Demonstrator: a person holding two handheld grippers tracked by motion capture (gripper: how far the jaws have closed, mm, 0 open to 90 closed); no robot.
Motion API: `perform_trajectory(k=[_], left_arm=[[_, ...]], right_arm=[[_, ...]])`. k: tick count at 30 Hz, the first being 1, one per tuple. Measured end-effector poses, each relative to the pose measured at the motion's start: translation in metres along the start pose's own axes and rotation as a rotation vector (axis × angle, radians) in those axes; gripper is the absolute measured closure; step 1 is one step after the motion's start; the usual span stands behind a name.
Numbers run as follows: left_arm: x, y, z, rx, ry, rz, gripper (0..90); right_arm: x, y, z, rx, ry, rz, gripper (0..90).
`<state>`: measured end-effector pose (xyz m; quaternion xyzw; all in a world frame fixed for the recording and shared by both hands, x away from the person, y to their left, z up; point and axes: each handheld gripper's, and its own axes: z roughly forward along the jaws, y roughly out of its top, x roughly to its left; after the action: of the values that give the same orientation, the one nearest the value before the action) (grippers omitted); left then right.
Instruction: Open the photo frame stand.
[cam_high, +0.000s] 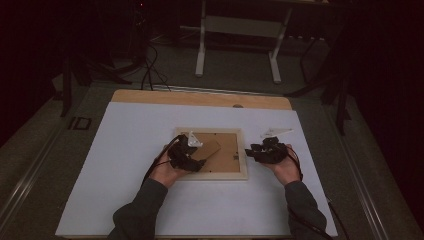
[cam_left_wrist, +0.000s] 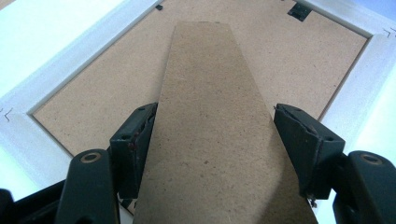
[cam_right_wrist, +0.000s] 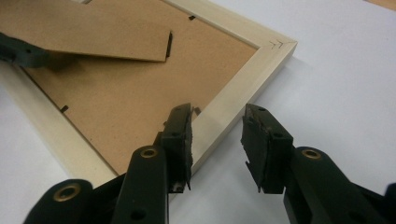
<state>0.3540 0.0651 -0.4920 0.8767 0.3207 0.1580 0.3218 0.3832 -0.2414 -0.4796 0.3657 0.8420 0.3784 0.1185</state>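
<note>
Here, item by item, nearest first, all placed against the picture frame (cam_high: 212, 153).

1. Your left gripper (cam_left_wrist: 212, 140), at the frame's near-left part over its backing. Jaws straddle the fibreboard easel stand (cam_left_wrist: 210, 121); the left pad touches its edge, the right pad looks just clear, so I cannot tell whether it is clamped.

2. Easel stand. Hinged strut, lifted off the frame's backing board (cam_right_wrist: 126, 93), its long axis running from your left gripper toward the frame's far side. Likely light, stiff, thin and snappable at the hinge; take it across its width, close to the free end.

3. Your right gripper (cam_right_wrist: 217, 140), at the frame's right rail. Jaws released, one each side of the pale wooden rail (cam_right_wrist: 233, 100), not pressing.

4. Picture frame. Face down at the middle of the white table (cam_high: 125, 150), long axis left to right. Probably light, rigid, with breakable glazing beneath; grip a rail, not the backing.
</note>
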Motion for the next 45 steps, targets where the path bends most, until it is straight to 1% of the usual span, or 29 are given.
perform_trajectory(k=[6,10,12,16,17,27,30,32,34,39,44,45], left_arm=[[-0.003,0.0,-0.003,-0.016,0.015,0.021,34.2],[-0.005,0.001,-0.005,-0.027,0.024,0.028,34.2],[-0.007,0.001,-0.006,-0.036,0.035,0.038,34.2],[-0.009,0.001,-0.007,-0.039,0.041,0.044,34.2],[-0.01,0.001,-0.008,-0.04,0.047,0.051,34.2],[-0.015,0.001,-0.011,-0.057,0.075,0.075,34.2],[-0.016,0.001,-0.012,-0.062,0.08,0.078,34.2],[-0.017,0.001,-0.012,-0.063,0.083,0.08,34.2],[-0.018,0.0,-0.013,-0.067,0.089,0.083,34.2],[-0.02,0.0,-0.014,-0.072,0.099,0.096,34.2],[-0.023,-0.001,-0.016,-0.08,0.115,0.111,34.2],[-0.024,-0.001,-0.017,-0.086,0.117,0.111,34.2]], right_arm=[[-0.002,0.006,0.0,0.0,-0.006,-0.004,62.3],[-0.004,0.008,0.001,-0.002,-0.006,0.002,62.4],[-0.005,0.011,0.001,-0.004,-0.006,0.009,62.4],[-0.006,0.014,0.002,0.0,-0.008,0.011,62.5],[-0.007,0.015,0.003,-0.002,-0.006,0.011,62.6],[-0.011,0.02,0.011,0.026,-0.009,0.021,62.7],[-0.013,0.021,0.015,0.028,-0.009,0.036,62.5],[-0.016,0.021,0.017,0.034,-0.015,0.057,62.3],[-0.017,0.022,0.019,0.037,-0.007,0.069,62.1],[-0.019,0.026,0.023,0.043,-0.002,0.078,61.9],[-0.02,0.029,0.025,0.052,-0.003,0.088,58.7],[-0.02,0.03,0.026,0.053,0.001,0.098,58.0]])
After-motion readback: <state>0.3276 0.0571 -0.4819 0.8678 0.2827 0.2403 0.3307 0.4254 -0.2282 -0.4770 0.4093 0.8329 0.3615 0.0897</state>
